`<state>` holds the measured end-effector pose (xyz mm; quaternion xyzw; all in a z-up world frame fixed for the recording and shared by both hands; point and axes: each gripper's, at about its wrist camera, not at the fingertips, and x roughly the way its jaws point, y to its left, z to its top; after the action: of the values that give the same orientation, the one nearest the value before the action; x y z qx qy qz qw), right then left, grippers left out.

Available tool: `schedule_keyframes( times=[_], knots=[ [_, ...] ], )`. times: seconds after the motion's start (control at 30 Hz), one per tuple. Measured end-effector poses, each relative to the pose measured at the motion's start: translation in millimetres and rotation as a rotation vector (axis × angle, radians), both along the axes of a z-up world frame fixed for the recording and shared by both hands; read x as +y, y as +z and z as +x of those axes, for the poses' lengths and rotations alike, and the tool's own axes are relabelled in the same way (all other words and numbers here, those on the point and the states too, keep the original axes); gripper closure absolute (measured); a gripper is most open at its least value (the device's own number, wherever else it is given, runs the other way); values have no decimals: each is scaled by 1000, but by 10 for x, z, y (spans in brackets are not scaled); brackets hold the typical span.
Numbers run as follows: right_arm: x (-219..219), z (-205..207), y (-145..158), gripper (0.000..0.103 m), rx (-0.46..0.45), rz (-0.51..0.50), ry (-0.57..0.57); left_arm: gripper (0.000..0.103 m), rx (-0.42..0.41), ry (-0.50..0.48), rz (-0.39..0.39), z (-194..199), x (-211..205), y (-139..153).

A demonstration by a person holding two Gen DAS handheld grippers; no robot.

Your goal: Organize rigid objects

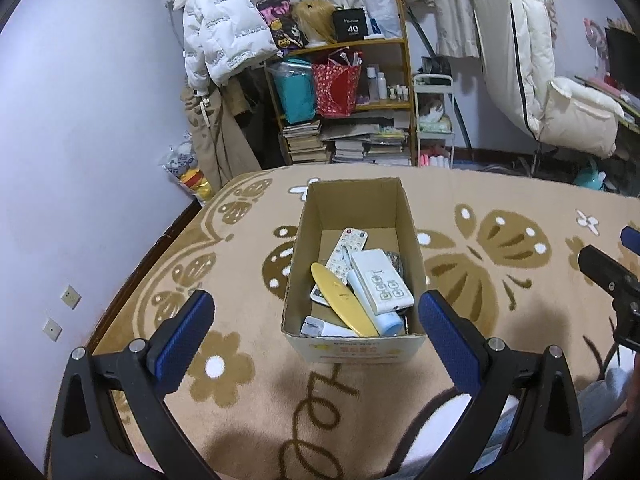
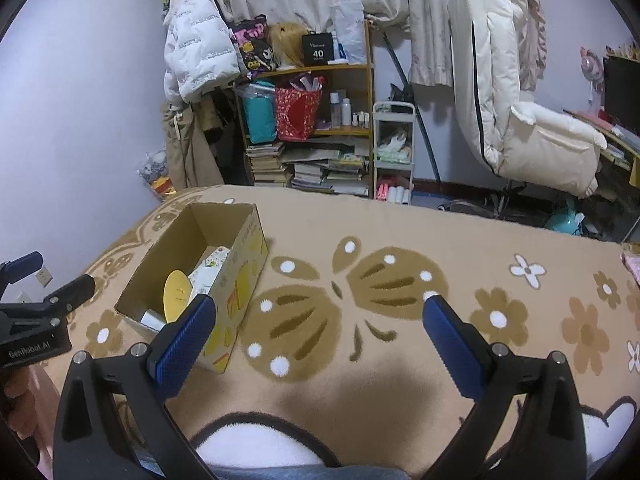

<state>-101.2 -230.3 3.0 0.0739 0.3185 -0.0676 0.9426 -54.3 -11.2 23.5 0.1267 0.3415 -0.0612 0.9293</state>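
An open cardboard box [image 1: 352,204] stands on the tan patterned blanket [image 1: 500,320]. Inside lie a yellow flat oval piece [image 1: 342,300], a white remote with several buttons [image 1: 382,282], a second white remote [image 1: 346,250] and a pale blue tube [image 1: 380,316]. My left gripper [image 1: 316,306] hovers open just in front of the box, nothing between its blue pads. In the right wrist view the box [image 2: 240,276] sits at the left; my right gripper [image 2: 320,312] stands open over bare blanket to its right, holding nothing. The other gripper [image 2: 44,292] shows at the left edge.
Beyond the bed stand a wooden shelf [image 1: 340,92] with bags, bottles and stacked books, a small white cart [image 1: 434,120], hanging coats [image 1: 216,28] and a padded chair [image 1: 560,92]. A wall [image 1: 80,120] runs along the bed's left side.
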Motion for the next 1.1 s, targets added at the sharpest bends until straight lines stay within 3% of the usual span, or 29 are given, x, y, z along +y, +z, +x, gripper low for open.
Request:
schedule_keyframes(
  times=[1.1],
  knots=[
    [-7,7,-59,0,21,-10,22,2,-2,20,-20,-30,47,14]
  ],
)
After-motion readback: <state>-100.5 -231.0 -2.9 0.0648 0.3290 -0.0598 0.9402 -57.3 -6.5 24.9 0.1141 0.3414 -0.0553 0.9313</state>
